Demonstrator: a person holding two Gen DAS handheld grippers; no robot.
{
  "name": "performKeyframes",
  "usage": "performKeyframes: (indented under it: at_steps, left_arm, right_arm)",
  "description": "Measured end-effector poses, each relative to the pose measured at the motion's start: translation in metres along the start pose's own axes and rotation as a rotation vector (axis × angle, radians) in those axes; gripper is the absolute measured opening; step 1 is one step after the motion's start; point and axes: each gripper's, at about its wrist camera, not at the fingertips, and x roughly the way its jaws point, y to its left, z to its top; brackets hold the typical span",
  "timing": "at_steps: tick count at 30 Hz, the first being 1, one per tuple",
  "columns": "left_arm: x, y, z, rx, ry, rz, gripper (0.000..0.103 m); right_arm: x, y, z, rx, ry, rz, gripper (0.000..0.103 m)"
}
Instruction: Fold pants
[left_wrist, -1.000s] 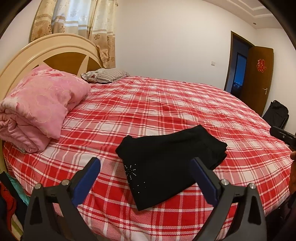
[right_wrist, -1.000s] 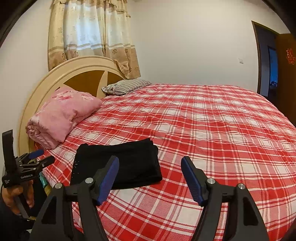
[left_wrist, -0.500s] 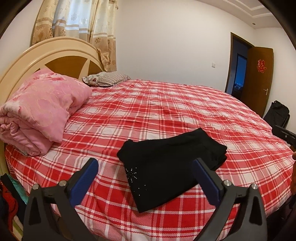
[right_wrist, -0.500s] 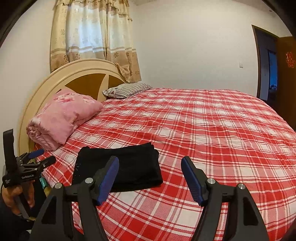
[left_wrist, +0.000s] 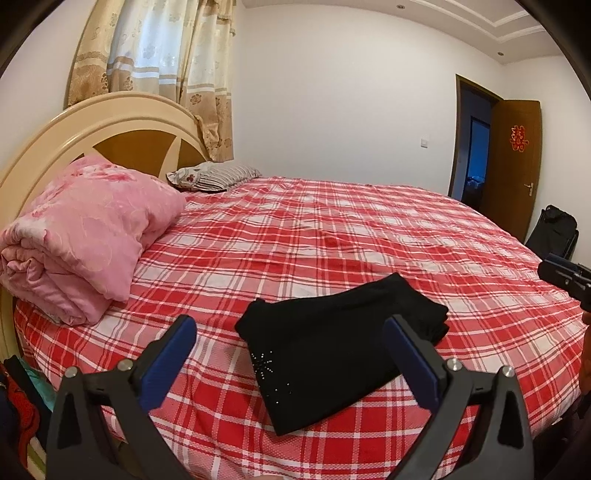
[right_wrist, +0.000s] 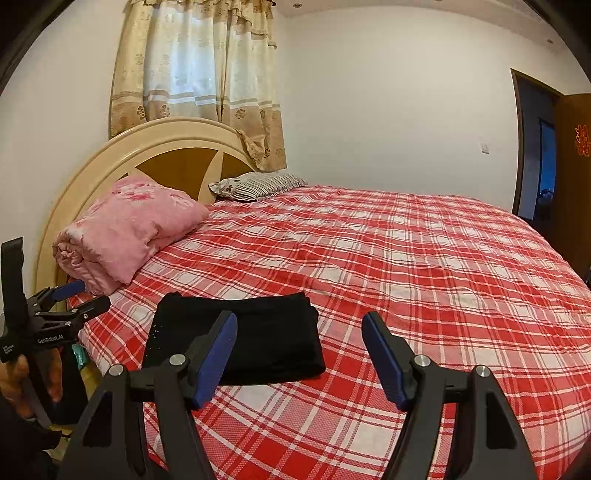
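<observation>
Hovering above the near edge of the bed, the left gripper (left_wrist: 290, 352) has its blue-padded jaws spread wide with nothing between them; the right gripper (right_wrist: 299, 345) is likewise agape and empty, raised off the bedding; the black pants (left_wrist: 332, 347) lie folded into a compact rectangle on the red plaid bedsheet (left_wrist: 332, 236) near the front edge, a small starburst of studs (left_wrist: 264, 363) showing on the near corner; neither gripper touches them; a rolled pink quilt (left_wrist: 85, 232) sits by the cream headboard (right_wrist: 147, 147), well apart from the pants; a striped pillow (right_wrist: 258, 184) lies farther back; a hand (right_wrist: 22, 384) grasps the left gripper's handle in the right wrist view.
</observation>
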Motion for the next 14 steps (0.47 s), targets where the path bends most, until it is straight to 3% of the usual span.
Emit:
performKeyframes:
  at_steps: [14]
  left_arm:
    - [0.0083, 0.0047, -0.0067, -0.003, 0.03, 0.012, 0.103]
  right_arm:
    - [0.0045, 0.0073, -0.004, -0.017, 0.017, 0.008, 0.072]
